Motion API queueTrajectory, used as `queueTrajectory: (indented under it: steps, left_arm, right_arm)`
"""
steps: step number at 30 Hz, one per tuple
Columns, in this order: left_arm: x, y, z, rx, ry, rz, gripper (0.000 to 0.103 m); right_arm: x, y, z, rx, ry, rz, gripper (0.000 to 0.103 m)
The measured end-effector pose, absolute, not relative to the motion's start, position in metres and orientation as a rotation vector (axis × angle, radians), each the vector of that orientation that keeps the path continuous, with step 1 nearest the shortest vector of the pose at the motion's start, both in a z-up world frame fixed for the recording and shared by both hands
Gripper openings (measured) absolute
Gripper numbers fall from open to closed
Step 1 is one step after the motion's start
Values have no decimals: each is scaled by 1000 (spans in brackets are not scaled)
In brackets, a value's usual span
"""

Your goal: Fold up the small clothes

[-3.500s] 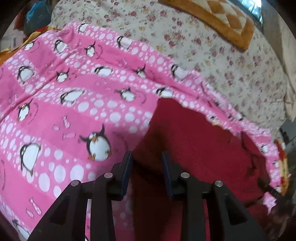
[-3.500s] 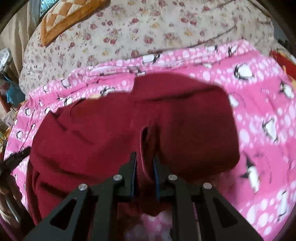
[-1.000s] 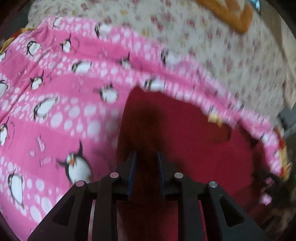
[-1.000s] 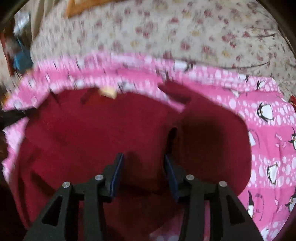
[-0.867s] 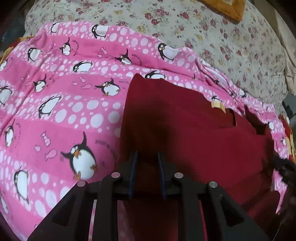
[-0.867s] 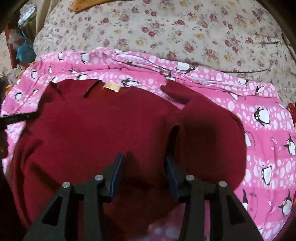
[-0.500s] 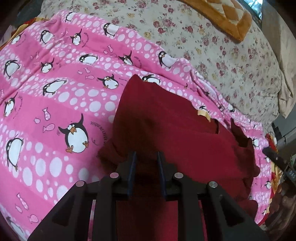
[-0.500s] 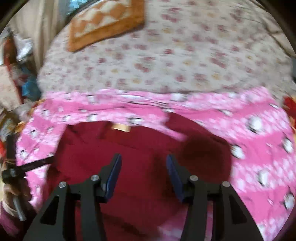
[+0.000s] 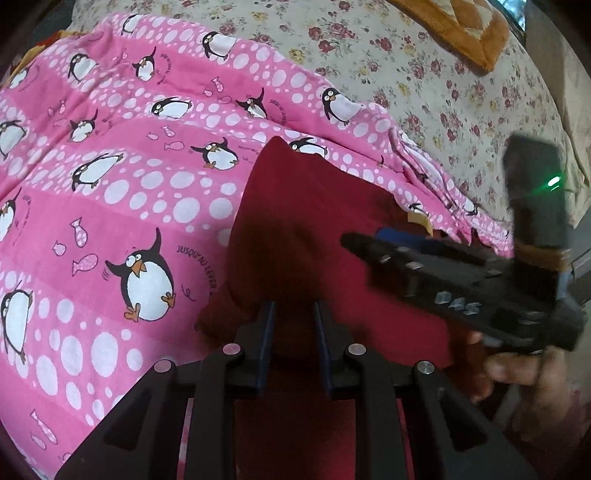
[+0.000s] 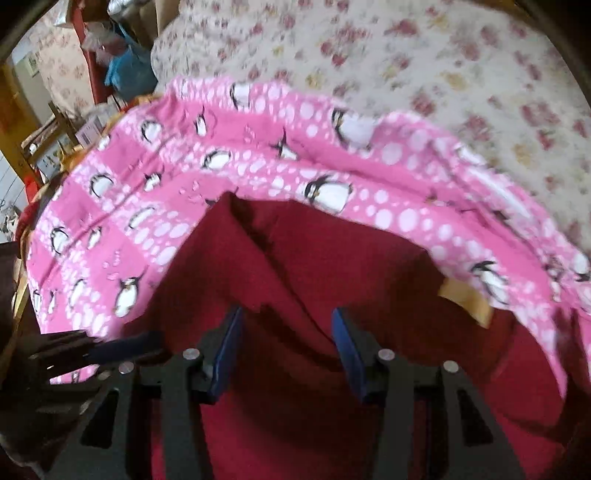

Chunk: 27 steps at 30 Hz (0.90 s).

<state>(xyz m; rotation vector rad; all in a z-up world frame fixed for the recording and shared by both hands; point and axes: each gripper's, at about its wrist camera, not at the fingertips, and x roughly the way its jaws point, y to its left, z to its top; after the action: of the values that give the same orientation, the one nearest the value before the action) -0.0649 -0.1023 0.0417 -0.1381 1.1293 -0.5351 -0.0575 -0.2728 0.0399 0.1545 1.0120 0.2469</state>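
Note:
A dark red garment (image 9: 314,229) lies on a pink penguin blanket (image 9: 110,184), its tan neck label (image 10: 465,299) at the far edge. My left gripper (image 9: 293,314) is shut on a bunched bit of the garment's near left edge. My right gripper (image 10: 286,317) hovers over the red garment (image 10: 332,266) above a diagonal fold. Its jaws are closing, with cloth under the gap and the pads (image 10: 229,347) not pressing on it. In the left wrist view the right gripper (image 9: 369,243) reaches in from the right, held by a hand (image 9: 517,369). The left gripper (image 10: 110,347) shows at the lower left of the blurred right wrist view.
The pink blanket (image 10: 147,206) covers a bed with a floral sheet (image 9: 406,74). An orange quilted cushion (image 9: 461,26) lies at the far right corner. Beyond the bed's left side stand cluttered shelves and a blue bag (image 10: 129,74).
The right gripper has let go of the folded sleeve and swung left across the garment, close to the left gripper. The left gripper stays shut on the red cloth.

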Motion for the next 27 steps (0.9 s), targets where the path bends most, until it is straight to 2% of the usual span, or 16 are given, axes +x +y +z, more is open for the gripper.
queueTrajectory:
  steps: [1, 3, 4, 5, 7, 12, 16, 21, 23, 25, 27]
  left_arm:
    - [-64, -101, 44, -142, 1123, -534, 1]
    - [-64, -99, 50, -140, 1097, -523, 1]
    - [-64, -98, 53, -137, 1085, -517, 1]
    - [-64, -98, 54, -133, 1082, -511, 1]
    - [-64, -98, 54, -124, 1077, -499, 1]
    - [-63, -96, 59, -115, 1043, -471, 1]
    - [-58, -91, 62, -139, 1022, -452, 5]
    - [-55, -92, 57, -140, 1047, -445, 5]
    - [-57, -94, 59, -131, 1036, -450, 5]
    - [-59, -95, 63, -123, 1020, -454, 5]
    - [-61, -95, 66, -119, 1005, -455, 5]
  right_arm:
    - [-56, -273, 36, 160, 1017, 246, 46]
    - [-58, -274, 33, 164, 1001, 243, 35]
    - [-60, -275, 34, 160, 996, 243, 20]
    - [-61, -274, 35, 148, 992, 239, 14]
    - [-61, -273, 39, 132, 981, 241, 8]
    - [-61, -276, 56, 146, 910, 218, 6]
    - [-51, -283, 57, 195, 900, 176, 6]
    - [-49, -284, 46, 236, 914, 142, 6]
    - [-56, -288, 50, 261, 922, 132, 25]
    - [-73, -296, 58, 279, 916, 141, 37]
    - [-99, -307, 67, 267, 897, 134, 43]
